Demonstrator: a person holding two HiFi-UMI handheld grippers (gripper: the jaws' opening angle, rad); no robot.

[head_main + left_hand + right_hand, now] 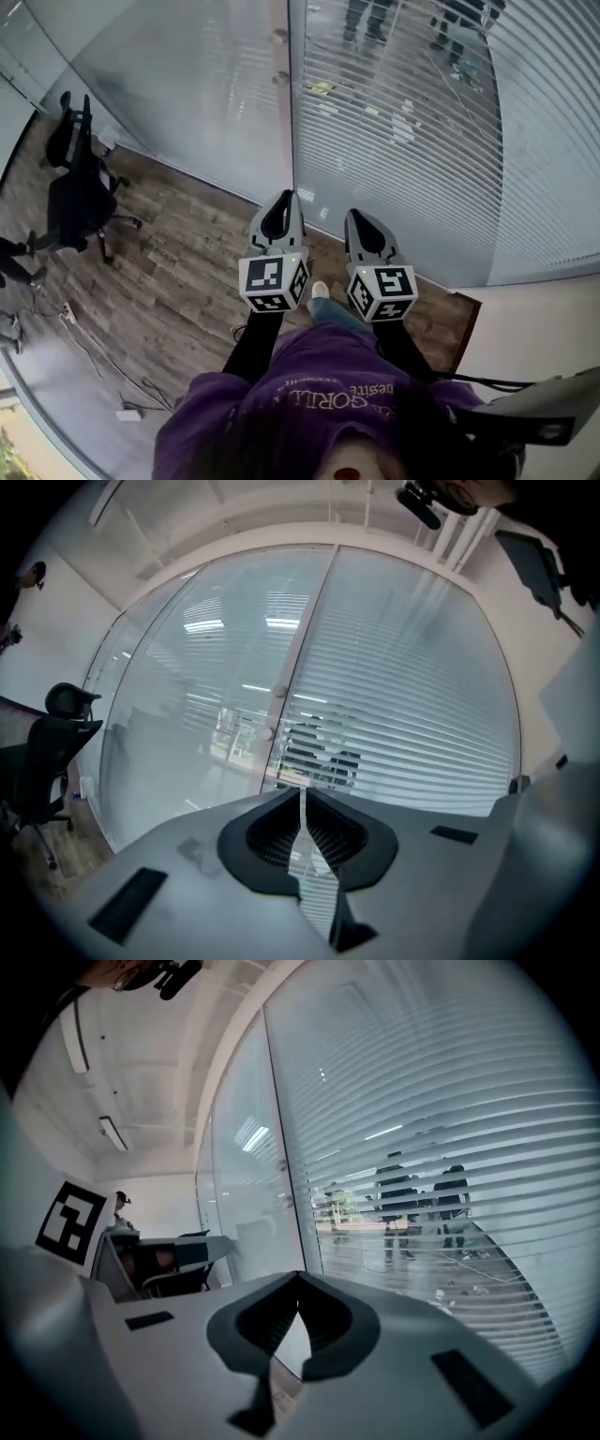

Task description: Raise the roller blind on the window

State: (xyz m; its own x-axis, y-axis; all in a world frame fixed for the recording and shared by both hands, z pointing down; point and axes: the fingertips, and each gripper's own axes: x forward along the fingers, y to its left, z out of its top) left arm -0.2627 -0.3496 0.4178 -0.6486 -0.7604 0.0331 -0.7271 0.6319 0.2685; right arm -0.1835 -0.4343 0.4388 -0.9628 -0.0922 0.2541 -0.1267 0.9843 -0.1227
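Roller blind (403, 122) fills the upper right of the head view, its long axis lying across the frame. It lies straight ahead of your right gripper (362, 220), the nearer one, and slightly right of your left gripper (281, 202). Both sets of jaws are clenched on nothing.

Chair (80, 187) left of blind (412, 141)

Blind (403, 141): pale horizontal slats, lowered fully and hanging flat over the glass, just right of the vertical window post (290, 112). Gaps between slats show through.
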